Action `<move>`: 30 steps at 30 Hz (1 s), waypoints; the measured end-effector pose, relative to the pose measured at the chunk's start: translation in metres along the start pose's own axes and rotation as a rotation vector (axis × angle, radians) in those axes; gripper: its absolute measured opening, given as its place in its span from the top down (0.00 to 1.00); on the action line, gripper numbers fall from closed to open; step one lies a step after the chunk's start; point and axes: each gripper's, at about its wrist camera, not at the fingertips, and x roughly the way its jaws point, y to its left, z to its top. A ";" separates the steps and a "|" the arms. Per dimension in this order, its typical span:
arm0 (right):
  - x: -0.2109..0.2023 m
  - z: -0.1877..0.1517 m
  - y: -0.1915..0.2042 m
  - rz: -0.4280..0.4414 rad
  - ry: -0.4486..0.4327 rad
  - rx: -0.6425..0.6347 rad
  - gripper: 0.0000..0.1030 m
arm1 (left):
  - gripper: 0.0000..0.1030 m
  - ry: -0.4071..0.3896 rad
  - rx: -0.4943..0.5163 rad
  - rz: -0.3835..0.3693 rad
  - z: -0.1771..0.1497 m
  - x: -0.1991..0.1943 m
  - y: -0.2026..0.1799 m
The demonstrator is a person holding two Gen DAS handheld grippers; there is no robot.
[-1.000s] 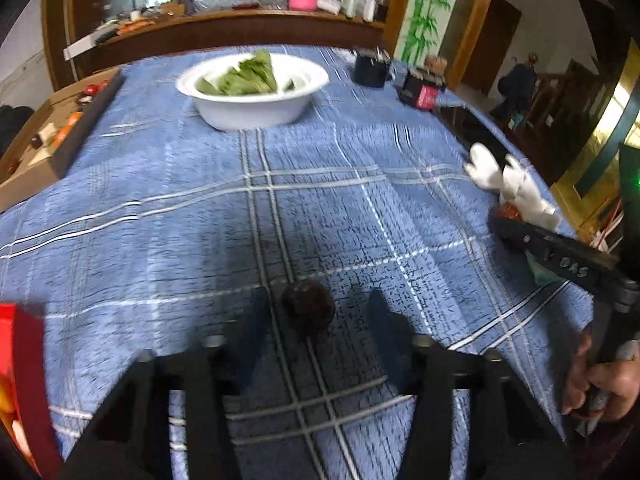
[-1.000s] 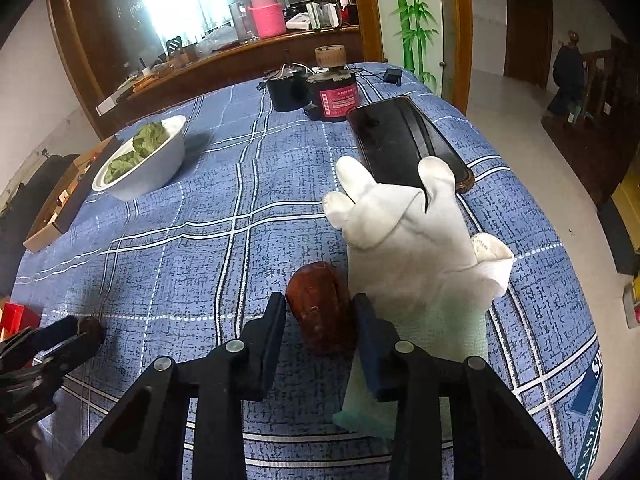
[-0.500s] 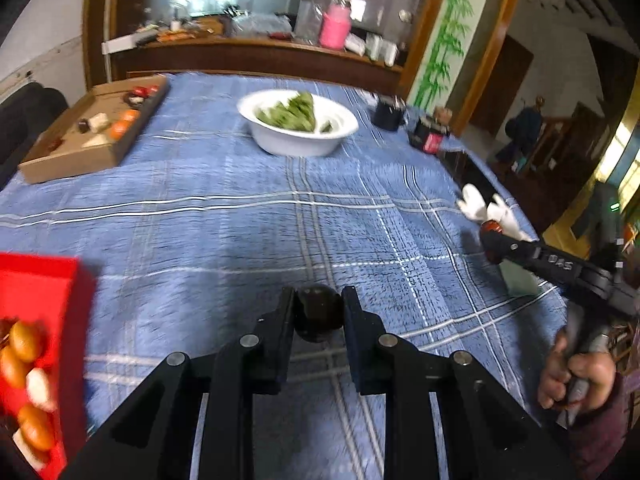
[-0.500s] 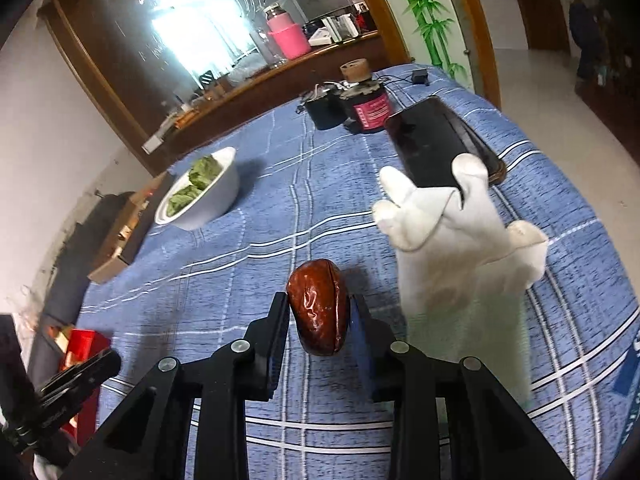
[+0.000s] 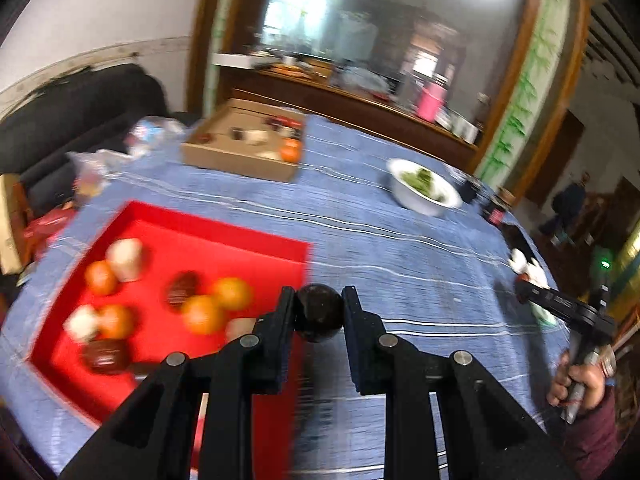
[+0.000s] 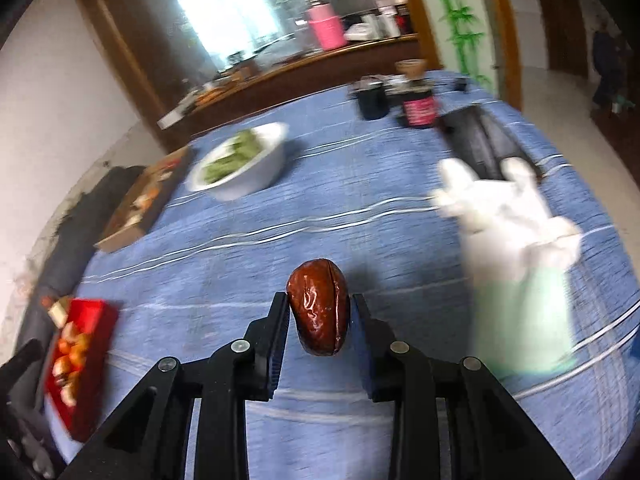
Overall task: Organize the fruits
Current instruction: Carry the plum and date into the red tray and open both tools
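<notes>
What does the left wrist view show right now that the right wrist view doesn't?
Left wrist only: the left gripper shut on a round dark fruit beside the red tray's open inside, plus a hand holding the right gripper's handle.

Right wrist only: the right gripper shut on a glossy reddish-brown date, and the white glove close up.

Both: blue checked tablecloth, white bowl of greens, cardboard box.

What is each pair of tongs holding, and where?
Left tongs: dark round fruit, by its sides. Right tongs: red date, by its long sides.
</notes>
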 end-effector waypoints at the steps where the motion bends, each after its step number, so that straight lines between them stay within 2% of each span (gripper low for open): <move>1: -0.002 -0.002 0.015 0.023 0.004 -0.018 0.68 | 0.78 -0.003 -0.016 0.013 0.000 -0.003 0.010; 6: -0.006 -0.013 0.091 0.148 0.022 -0.119 0.68 | 0.78 0.006 -0.109 0.076 -0.006 -0.011 0.063; 11: 0.011 -0.030 0.173 0.293 0.109 -0.217 0.67 | 0.78 0.031 -0.121 0.125 -0.017 -0.006 0.082; 15: 0.031 -0.053 0.230 0.357 0.190 -0.285 0.67 | 0.78 0.034 -0.111 0.165 -0.022 -0.004 0.090; 20: 0.056 -0.083 0.282 0.368 0.256 -0.363 0.67 | 0.78 0.034 -0.083 0.217 -0.026 -0.001 0.096; 30: 0.092 -0.097 0.317 0.272 0.281 -0.442 0.67 | 0.78 0.036 -0.030 0.314 -0.029 0.006 0.095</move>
